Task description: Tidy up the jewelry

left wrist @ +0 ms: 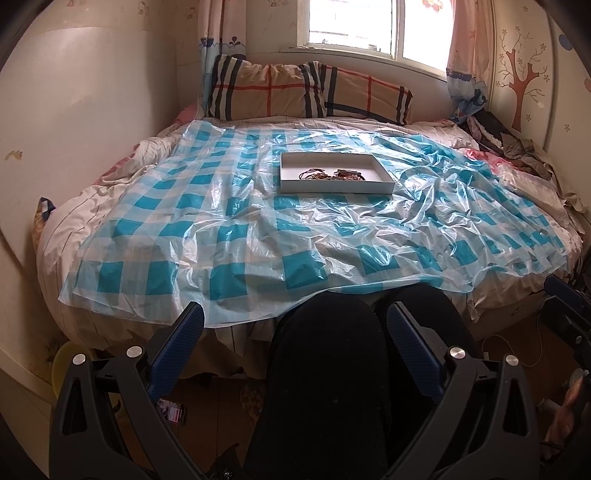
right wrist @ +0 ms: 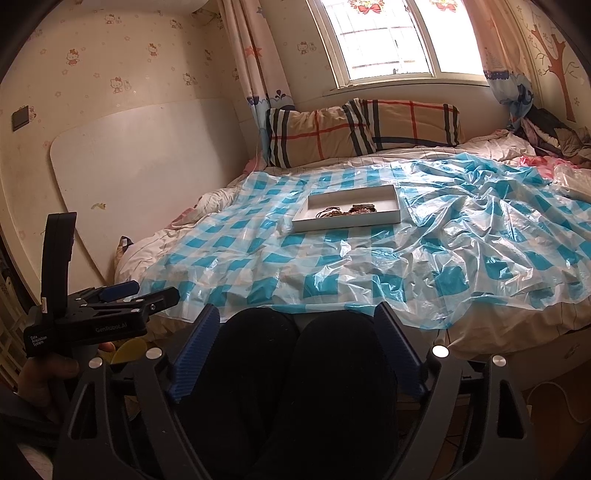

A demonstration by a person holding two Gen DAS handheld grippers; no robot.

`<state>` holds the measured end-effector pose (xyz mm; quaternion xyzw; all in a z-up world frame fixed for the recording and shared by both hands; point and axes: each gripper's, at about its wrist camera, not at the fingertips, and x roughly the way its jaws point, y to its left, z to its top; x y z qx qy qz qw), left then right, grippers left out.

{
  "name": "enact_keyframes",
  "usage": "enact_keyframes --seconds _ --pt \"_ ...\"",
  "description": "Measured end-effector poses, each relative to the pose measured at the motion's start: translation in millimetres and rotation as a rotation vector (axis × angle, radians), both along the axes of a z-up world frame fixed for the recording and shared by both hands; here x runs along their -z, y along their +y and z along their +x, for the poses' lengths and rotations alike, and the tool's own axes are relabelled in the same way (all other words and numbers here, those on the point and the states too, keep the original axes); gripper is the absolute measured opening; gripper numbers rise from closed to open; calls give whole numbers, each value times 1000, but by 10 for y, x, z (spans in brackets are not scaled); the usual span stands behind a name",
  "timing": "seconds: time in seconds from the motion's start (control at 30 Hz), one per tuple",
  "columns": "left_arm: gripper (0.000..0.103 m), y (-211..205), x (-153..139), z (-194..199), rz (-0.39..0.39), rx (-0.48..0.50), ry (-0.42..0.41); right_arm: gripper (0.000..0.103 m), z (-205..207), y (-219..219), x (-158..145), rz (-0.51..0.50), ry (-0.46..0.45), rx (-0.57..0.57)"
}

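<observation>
A shallow white tray (left wrist: pixel 334 187) (right wrist: pixel 347 221) lies in the middle of the bed on a blue-and-white checked plastic sheet (left wrist: pixel 229 236) (right wrist: pixel 280 254). A tangle of jewelry (left wrist: pixel 332 174) (right wrist: pixel 347 211), cords and beads, lies inside it toward the near right. My left gripper (left wrist: pixel 295 314) hangs open over a person's dark-clad knees (left wrist: pixel 328 354), well short of the tray. My right gripper (right wrist: pixel 297 314) is open too, above the same knees (right wrist: pixel 291 369). Neither holds anything. The left gripper (right wrist: pixel 122 295) also shows from the side in the right wrist view, held by a hand (right wrist: pixel 48 369).
Two plaid pillows (left wrist: pixel 310 92) (right wrist: pixel 362 129) lean at the head of the bed under a window (left wrist: pixel 376 26). Rumpled clothes (left wrist: pixel 509 144) pile at the far right. A white board (right wrist: pixel 147 166) leans on the left wall. The floor (left wrist: pixel 207 402) by the bed holds small clutter.
</observation>
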<state>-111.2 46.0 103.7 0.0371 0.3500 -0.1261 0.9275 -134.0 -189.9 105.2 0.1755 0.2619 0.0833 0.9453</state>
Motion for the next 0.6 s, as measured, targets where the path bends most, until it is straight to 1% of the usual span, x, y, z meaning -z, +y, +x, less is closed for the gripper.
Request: enact_keyframes --seconds 0.27,0.3,0.47,0.53,0.6 --pt "95 16 95 41 10 -9 20 83 38 -29 42 1 8 -2" --pt "95 -3 56 99 12 -11 25 83 50 -41 53 2 9 -2" --pt "95 -60 91 217 18 -22 44 83 114 -62 75 -7 8 2" --pt "95 -140 123 329 59 -34 73 83 178 -92 98 -4 8 4" --pt "95 -193 160 374 70 -33 101 83 236 -105 112 -1 8 2"
